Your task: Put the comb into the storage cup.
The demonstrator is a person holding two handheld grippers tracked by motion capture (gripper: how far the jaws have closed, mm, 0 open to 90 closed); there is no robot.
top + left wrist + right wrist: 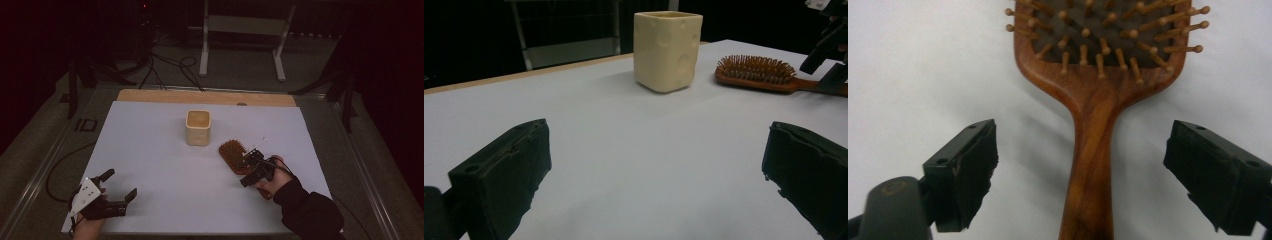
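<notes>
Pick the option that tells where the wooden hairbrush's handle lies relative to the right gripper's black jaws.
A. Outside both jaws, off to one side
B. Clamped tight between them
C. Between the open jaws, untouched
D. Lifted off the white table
C: in the right gripper view the wooden hairbrush lies flat, its handle between the right gripper's spread jaws, with a gap on each side.

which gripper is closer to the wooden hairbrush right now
Right. The right gripper hangs over the hairbrush, its open jaws on either side of the handle without touching it. The left gripper is far off at the table's near left corner, open, with nothing between its jaws.
</notes>
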